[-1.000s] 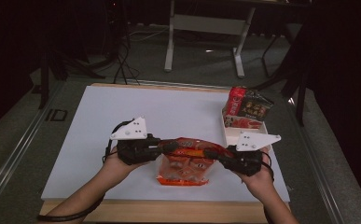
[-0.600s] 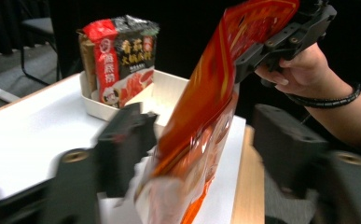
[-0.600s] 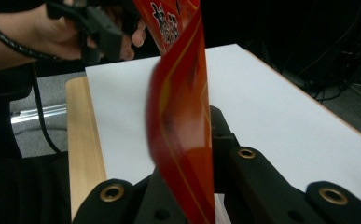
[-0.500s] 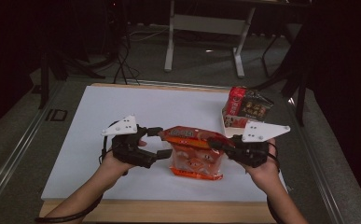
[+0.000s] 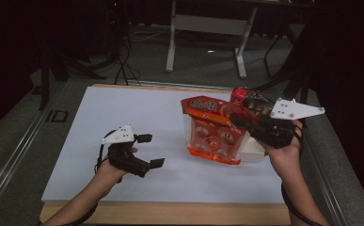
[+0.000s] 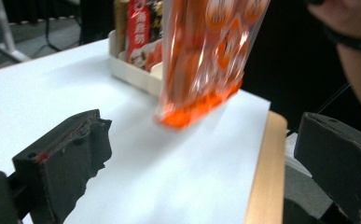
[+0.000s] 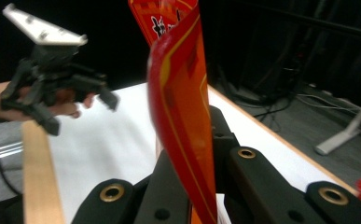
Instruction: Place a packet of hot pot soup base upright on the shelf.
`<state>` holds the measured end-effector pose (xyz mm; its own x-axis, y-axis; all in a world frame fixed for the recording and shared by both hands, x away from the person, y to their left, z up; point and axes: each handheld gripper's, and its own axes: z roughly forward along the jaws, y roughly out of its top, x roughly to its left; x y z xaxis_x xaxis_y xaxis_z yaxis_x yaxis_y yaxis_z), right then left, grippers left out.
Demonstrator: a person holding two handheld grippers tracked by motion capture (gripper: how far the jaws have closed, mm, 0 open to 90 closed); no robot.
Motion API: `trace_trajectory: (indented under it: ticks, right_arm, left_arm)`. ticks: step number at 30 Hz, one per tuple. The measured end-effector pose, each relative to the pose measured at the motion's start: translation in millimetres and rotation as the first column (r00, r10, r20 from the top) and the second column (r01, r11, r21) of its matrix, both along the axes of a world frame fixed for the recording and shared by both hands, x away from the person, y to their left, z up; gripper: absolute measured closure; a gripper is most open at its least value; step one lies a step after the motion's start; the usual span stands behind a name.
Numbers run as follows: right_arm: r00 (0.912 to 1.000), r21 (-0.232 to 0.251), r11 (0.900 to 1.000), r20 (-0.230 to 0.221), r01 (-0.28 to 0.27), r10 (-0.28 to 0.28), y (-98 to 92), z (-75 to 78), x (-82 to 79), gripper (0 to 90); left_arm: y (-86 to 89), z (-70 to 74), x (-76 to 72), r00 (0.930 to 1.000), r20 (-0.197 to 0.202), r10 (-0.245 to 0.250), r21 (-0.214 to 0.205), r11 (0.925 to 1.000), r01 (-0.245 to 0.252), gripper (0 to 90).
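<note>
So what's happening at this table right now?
A person works with a gripper in each hand. The right gripper is shut on an orange snack bag and holds it up near the white box of packets. The left gripper has just opened, with nothing between its fingers.

- Snack bag (image 5: 213,129): orange-red, clear front with round white-and-orange printed pieces, yellow trim on top.
- Tabletop (image 5: 123,113): white sheet, pale wood edge.
- Tray (image 6: 134,72): cream, holding red packets.
- Left claw (image 5: 150,150): black, white top plate.
</note>
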<state>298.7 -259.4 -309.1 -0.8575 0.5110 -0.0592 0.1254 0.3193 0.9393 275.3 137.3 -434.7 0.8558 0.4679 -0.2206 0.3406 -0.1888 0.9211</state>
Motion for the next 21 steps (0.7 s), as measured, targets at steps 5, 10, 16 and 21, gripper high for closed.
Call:
trace_trajectory:
  ticks: [5,10,16,21]
  right_arm:
    - [0.9973,0.008,0.9973,0.009,0.073,-0.073,-18.5,6.4,11.6,90.0]
    - [0.99,0.009,0.9902,0.02,0.139,-0.139,-37.4,10.5,20.9,90.0]
    - [0.9774,0.014,0.9776,0.021,0.21,-0.21,-61.2,13.0,31.2,90.0]
    - [0.972,0.021,0.9718,0.005,0.235,-0.235,-74.1,10.9,38.7,90.0]
  left_arm:
    - [11.1,-12.2,-2.0,0.9993,-0.013,0.034,0.008,0.9994,-0.034,1.7]
    - [25.4,-22.9,-4.9,0.9952,-0.031,0.093,0.0,0.9957,-0.093,1.0]
    - [41.7,-34.2,-8.6,0.9877,-0.045,0.15,0.003,0.9887,-0.15,0.1]
    - [52.9,-46.3,-15.5,0.9877,-0.042,0.151,0.017,0.9885,-0.15,0.1]
